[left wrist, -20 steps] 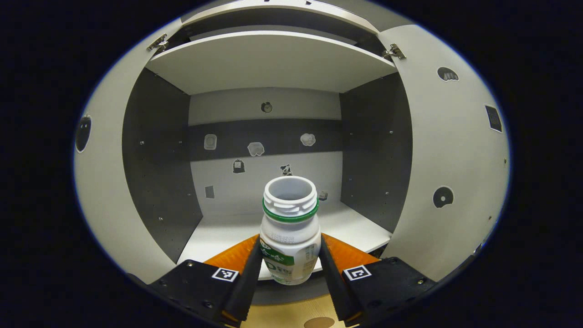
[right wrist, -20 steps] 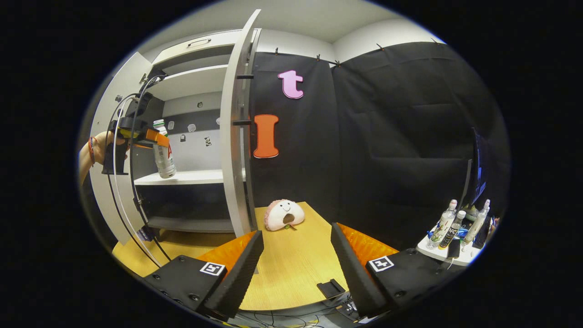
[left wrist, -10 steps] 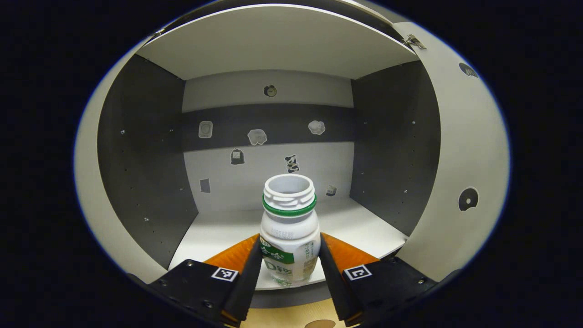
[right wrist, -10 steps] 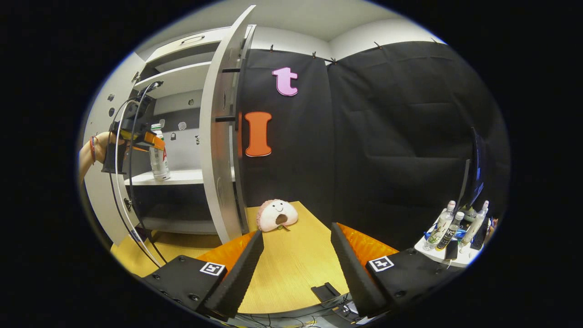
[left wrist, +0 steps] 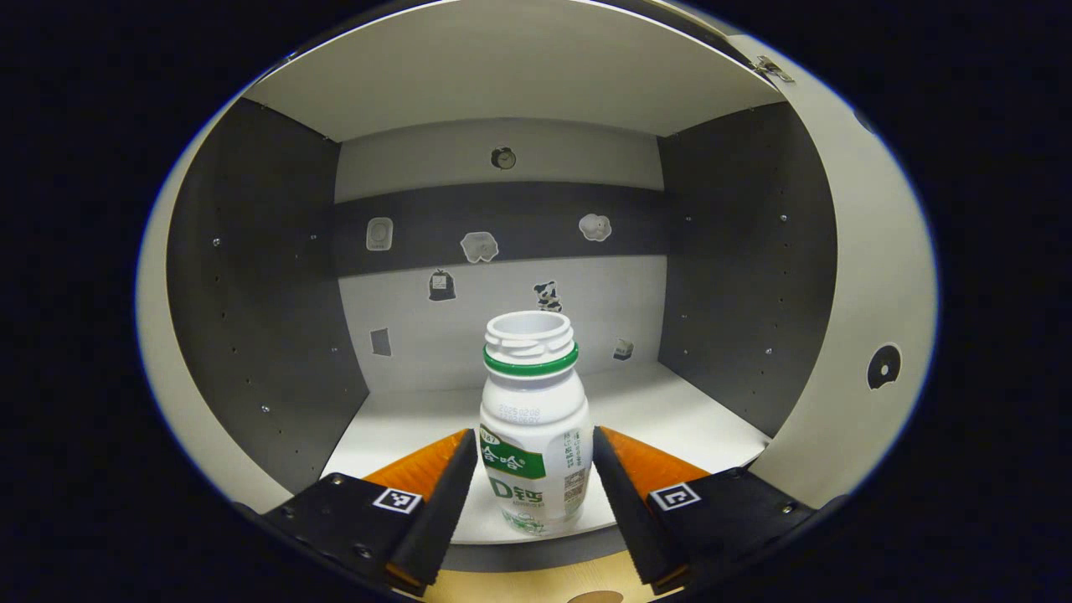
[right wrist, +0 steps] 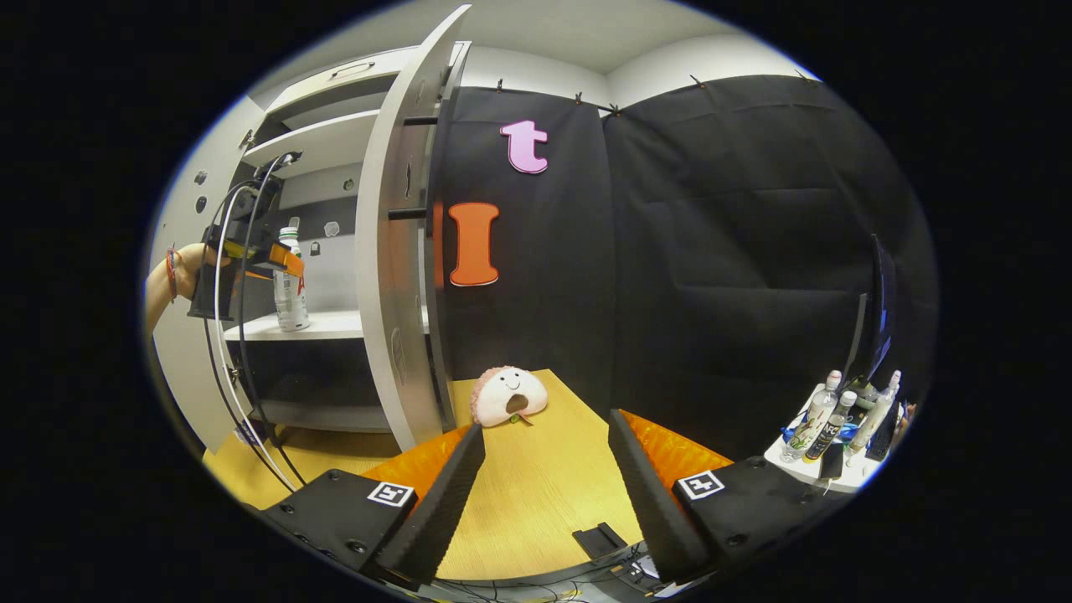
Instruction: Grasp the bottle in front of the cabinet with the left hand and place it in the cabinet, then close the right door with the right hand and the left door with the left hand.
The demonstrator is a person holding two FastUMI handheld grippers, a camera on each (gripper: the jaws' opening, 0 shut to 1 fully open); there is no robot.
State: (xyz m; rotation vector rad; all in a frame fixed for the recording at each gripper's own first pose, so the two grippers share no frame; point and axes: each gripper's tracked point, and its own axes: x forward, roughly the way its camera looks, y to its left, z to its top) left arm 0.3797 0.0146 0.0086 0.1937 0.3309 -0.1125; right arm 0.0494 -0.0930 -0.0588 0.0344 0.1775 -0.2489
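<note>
Left tongs point(left wrist: 526, 502) slightly parted; right tongs point(right wrist: 544, 494) wide apart.

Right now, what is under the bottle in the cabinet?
The bottle stands on the white shelf near its front edge, between the left gripper's fingers. The patch of shelf directly beneath it is covered by the bottle itself.

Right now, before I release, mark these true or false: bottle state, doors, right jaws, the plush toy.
1. The bottle is uncapped. True.
2. The bottle lies on its side. False: it is upright.
3. The right door is shut. False: it stands open.
4. The right gripper has open jaws with nothing between them. True.
5. The plush toy sits inside the cabinet. False: it lies on the wooden table, beside the right door.
</note>
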